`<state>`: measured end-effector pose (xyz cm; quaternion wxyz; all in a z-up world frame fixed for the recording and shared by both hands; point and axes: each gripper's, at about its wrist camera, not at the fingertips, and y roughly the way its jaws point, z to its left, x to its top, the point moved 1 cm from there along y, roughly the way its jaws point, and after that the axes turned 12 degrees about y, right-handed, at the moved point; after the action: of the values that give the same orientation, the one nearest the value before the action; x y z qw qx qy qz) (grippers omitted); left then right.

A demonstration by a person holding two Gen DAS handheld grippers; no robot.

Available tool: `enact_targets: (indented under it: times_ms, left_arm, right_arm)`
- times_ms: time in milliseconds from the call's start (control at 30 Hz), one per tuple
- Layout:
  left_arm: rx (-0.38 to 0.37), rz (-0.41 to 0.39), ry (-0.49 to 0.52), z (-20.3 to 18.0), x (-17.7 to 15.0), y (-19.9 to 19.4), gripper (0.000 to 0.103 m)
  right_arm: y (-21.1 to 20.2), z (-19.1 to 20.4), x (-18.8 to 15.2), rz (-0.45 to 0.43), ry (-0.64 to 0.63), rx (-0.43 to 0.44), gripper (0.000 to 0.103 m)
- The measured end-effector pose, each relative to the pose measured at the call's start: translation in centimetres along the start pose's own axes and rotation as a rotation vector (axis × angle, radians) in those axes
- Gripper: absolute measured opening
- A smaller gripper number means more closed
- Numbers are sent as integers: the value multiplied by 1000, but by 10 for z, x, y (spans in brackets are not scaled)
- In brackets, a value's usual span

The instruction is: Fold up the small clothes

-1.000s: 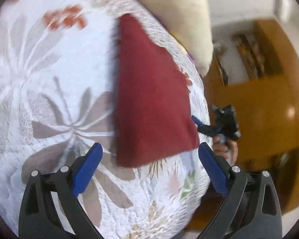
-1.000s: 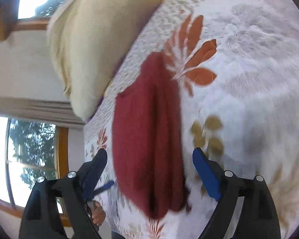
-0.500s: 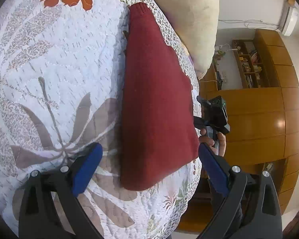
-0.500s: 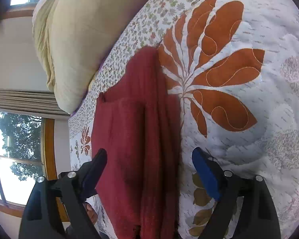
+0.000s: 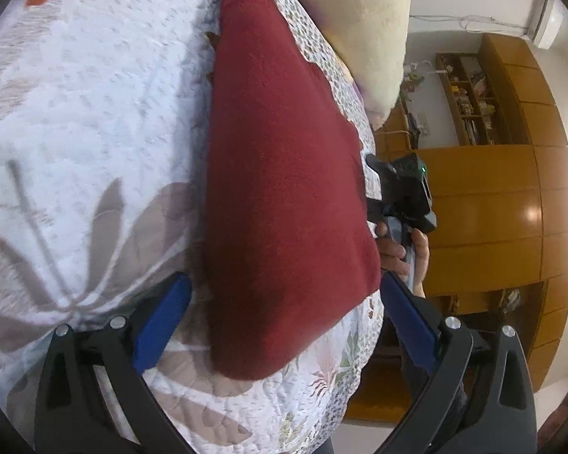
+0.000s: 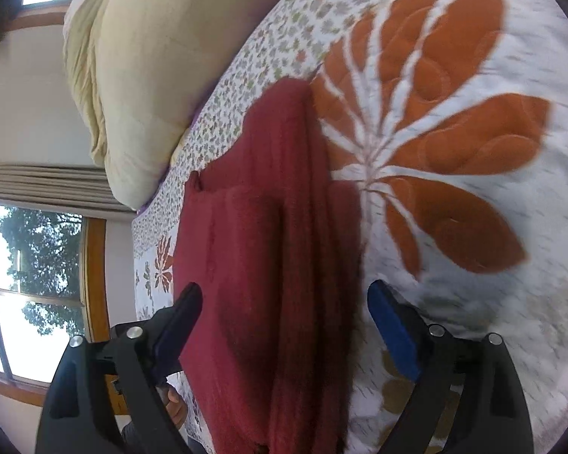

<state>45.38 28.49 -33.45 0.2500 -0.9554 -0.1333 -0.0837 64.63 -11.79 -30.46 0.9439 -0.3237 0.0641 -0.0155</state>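
A dark red knit garment [image 5: 284,189] lies folded in a long strip on the flowered quilt [image 5: 94,132], near the bed's edge. My left gripper [image 5: 284,314] is open, its blue pads to either side of the garment's near end, just above it. From the opposite end, the garment [image 6: 269,265] shows several stacked layers, and my right gripper [image 6: 284,314] is open over that end. In the left wrist view the right gripper [image 5: 401,193] appears past the garment's far edge, held by a hand [image 5: 409,249].
A cream pillow [image 6: 151,68] lies along the quilt's far border beside the garment. Past the bed's edge are orange wooden cabinets [image 5: 492,208] and shelves. A window [image 6: 30,283] with curtains is at the left of the right wrist view.
Both grippers have moved closer to the garment's two ends and lower over it. The garment itself lies as before. Both stay open.
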Motion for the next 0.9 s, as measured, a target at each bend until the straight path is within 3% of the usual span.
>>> enact_targets:
  times_ms: [100, 300, 433, 500, 567, 600, 633, 733, 900]
  left_arm:
    - [-10, 33, 12, -1, 3, 11, 99]
    - [-16, 76, 25, -4, 12, 35, 100]
    - [57, 104, 8, -10, 17, 49, 99]
    - [104, 122, 19, -16, 21, 52, 97]
    - [154, 138, 35, -22, 25, 56, 79]
    - [175, 148, 30, -23, 27, 55, 66]
    - [174, 149, 17, -17, 26, 52, 58]
    - [171, 147, 5, -16, 26, 40, 45]
    - [182, 118, 55, -42, 23, 10, 42]
  right_arm:
    - [11, 9, 3, 7, -17, -9, 99]
    - [36, 25, 10, 29, -51, -20, 100]
    - [43, 30, 9, 27, -64, -33, 99]
    - [47, 36, 5, 35, -75, -38, 88]
    - [49, 40, 1, 34, -85, -54, 70]
    - [50, 42, -2, 33, -84, -57, 55]
    - [49, 43, -3, 27, -83, -55, 50]
    - [40, 51, -9, -9, -84, -54, 43]
    - [26, 79, -34, -41, -112, -16, 40]
